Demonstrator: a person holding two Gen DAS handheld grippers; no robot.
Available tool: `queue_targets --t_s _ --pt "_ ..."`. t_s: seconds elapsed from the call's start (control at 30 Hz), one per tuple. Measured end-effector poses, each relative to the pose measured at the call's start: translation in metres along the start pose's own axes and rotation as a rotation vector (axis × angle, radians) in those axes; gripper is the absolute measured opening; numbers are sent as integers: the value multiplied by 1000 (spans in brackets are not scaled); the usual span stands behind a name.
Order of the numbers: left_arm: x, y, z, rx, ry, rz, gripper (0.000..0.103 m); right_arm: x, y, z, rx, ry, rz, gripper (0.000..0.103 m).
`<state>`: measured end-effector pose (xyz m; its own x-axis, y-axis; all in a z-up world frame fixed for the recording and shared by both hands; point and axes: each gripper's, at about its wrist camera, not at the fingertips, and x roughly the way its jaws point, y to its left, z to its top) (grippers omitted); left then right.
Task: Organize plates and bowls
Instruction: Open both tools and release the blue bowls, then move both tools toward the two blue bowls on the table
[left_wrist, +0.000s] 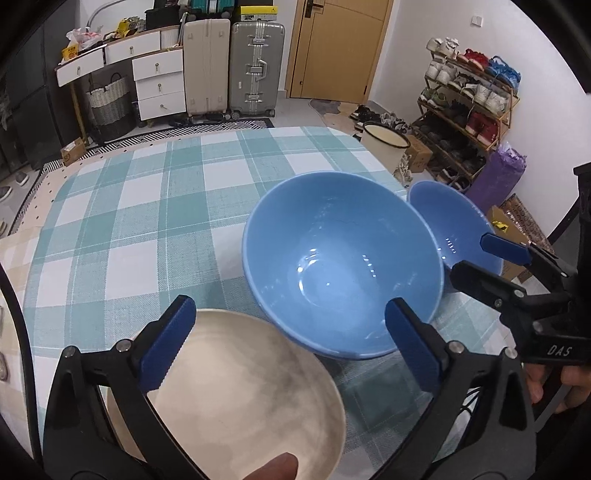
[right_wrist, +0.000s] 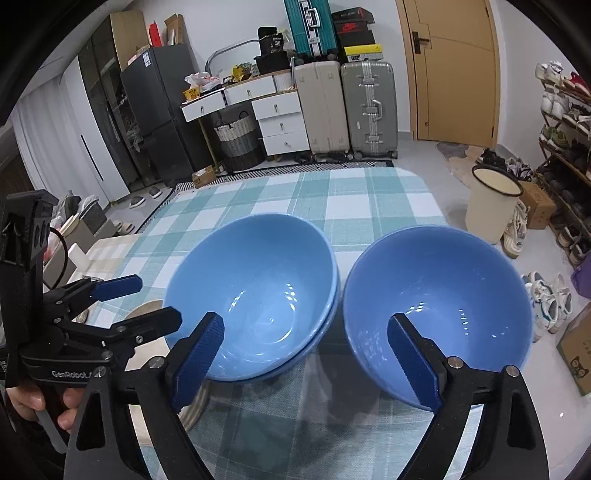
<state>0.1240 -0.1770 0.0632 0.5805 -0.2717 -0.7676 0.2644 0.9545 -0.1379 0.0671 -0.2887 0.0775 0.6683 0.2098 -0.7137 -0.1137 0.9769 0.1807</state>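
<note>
A stack of two nested blue bowls (right_wrist: 255, 295) stands on the checked tablecloth, and shows in the left wrist view (left_wrist: 343, 266) too. A single blue bowl (right_wrist: 439, 306) stands to its right, seen small in the left wrist view (left_wrist: 450, 221). A cream plate (left_wrist: 240, 391) lies at the near left, partly hidden in the right wrist view (right_wrist: 147, 310). My left gripper (left_wrist: 291, 347) is open and empty over the plate's far edge. My right gripper (right_wrist: 306, 358) is open and empty, its right finger over the single bowl's near rim.
The checked tablecloth (left_wrist: 147, 206) covers the table. Beyond its far edge are suitcases (right_wrist: 347, 107), white drawers (right_wrist: 280, 122), a cream bucket (right_wrist: 491, 203) on the floor and a shoe rack (left_wrist: 465, 107) at the right.
</note>
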Motion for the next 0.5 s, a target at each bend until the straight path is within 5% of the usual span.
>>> queue_targets --t_s 0.5 --pt "-20 -43 -13 -55 6 -59 102 -63 -44 -13 84 -102 -76 100"
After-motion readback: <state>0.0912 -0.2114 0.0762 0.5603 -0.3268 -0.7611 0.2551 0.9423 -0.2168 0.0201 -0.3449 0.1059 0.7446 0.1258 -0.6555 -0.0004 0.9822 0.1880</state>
